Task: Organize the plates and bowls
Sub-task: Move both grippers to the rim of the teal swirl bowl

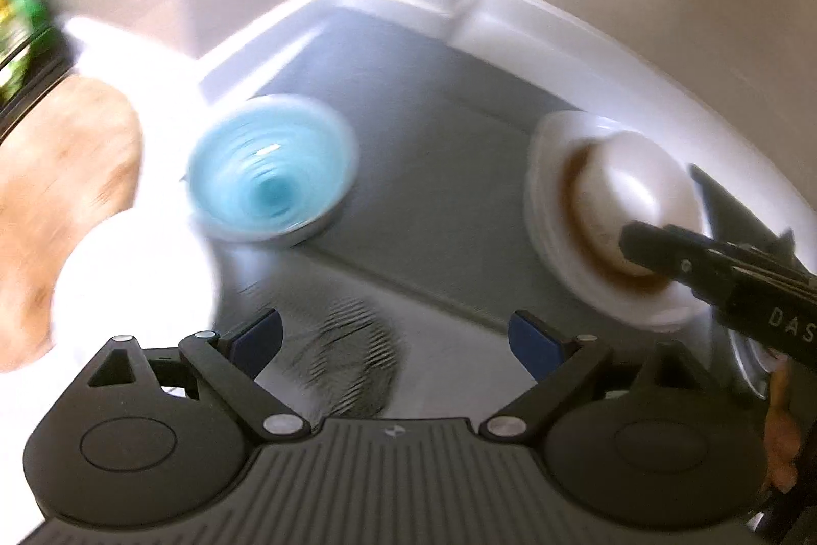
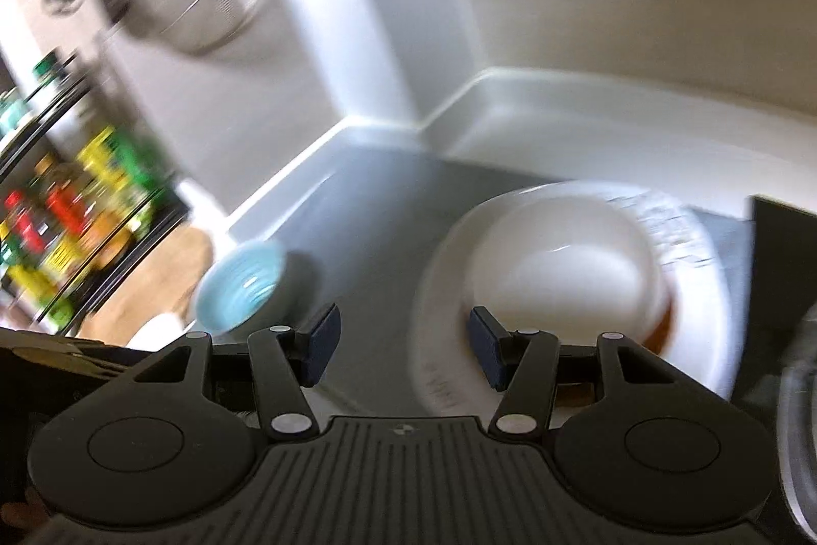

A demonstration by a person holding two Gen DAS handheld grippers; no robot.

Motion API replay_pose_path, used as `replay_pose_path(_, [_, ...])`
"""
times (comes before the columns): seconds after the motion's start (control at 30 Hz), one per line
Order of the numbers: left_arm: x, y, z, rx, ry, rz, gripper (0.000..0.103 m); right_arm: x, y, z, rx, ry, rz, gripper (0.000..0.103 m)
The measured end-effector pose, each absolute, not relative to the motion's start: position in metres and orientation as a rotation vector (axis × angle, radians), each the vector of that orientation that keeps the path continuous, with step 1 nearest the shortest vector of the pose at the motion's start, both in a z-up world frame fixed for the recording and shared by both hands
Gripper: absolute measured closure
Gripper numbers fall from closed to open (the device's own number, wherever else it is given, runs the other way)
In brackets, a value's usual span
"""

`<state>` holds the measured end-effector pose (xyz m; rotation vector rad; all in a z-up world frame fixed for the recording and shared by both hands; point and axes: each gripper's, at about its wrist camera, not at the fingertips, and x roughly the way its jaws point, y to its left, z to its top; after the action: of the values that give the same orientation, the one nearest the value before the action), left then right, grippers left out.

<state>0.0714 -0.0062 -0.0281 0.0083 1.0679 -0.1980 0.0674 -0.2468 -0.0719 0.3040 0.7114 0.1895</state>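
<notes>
Both pairs of jaws stand apart with nothing between them: the left gripper (image 1: 395, 343) is spread very wide over the grey drying mat (image 1: 434, 167), and the right gripper (image 2: 403, 348) is about half open just in front of the stack on the right. No earlier view is at hand, so only this open, empty state can be told. On the mat, left of centre, sits a pale blue ribbed ceramic bowl (image 1: 270, 182), upright and well apart from the stack. To the right a white round plate (image 2: 704, 330) carries a white glazed bowl with a brown foot (image 2: 561, 269), which looks turned upside down, though motion blur makes that uncertain. These pieces should be stiff, fairly heavy for their size, slick with glaze and easily chipped, so I would take each by the rim, one pad inside and one outside, and lift slowly. The inverted bowl offers only its smooth dome and its foot ring, a poorer hold. On the right gripper's black body, seen from the left wrist, the white letters "DAS" can be read; bottle labels on the far-left rack (image 2: 76, 208) are too smeared to read.
</notes>
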Motion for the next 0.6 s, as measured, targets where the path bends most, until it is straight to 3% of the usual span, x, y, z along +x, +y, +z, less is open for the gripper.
replay_pose_path(0.4, [0.050,0.109,-0.029,0.032,1.041,-0.155,0.006,0.079,-0.157,-0.073,0.230,0.791,0.246,0.044])
replay_pose_path(0.6, [0.093,0.141,-0.002,0.069,0.945,-0.120,0.001,0.099,-0.127,-0.072,0.248,0.776,0.203,0.044])
